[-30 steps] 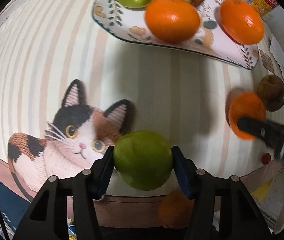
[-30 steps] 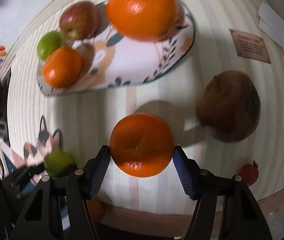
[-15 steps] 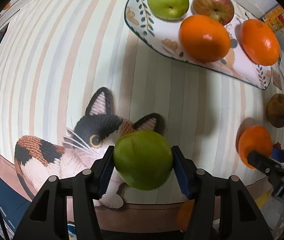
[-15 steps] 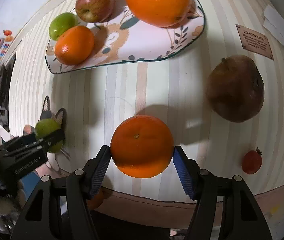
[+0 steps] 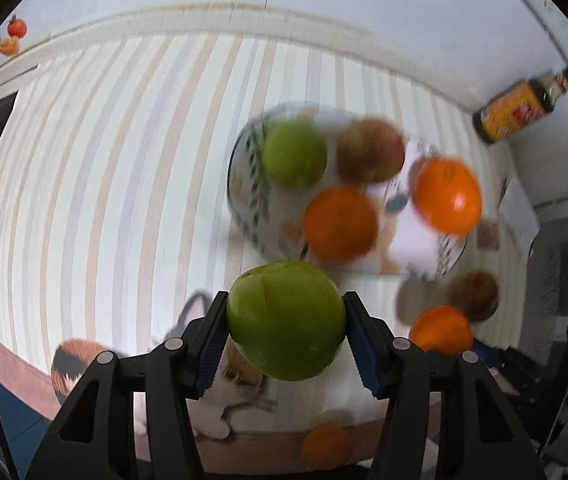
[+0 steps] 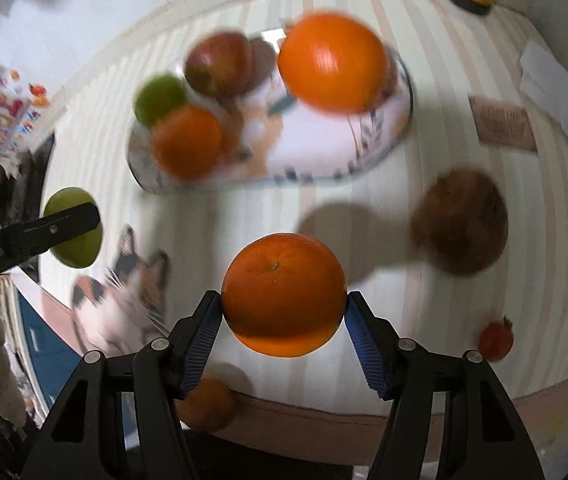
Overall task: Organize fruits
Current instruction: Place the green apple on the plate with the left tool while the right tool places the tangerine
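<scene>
Left tongs (image 5: 286,322) squeeze a green apple (image 5: 286,320); right tongs (image 6: 283,295) squeeze an orange (image 6: 283,294). Near the full plate (image 6: 398,120), either could slip and roll.

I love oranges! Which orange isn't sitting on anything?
The round orange pinched in the right tool, lifted above the striped table. Two other oranges sit on the patterned plate.
</scene>
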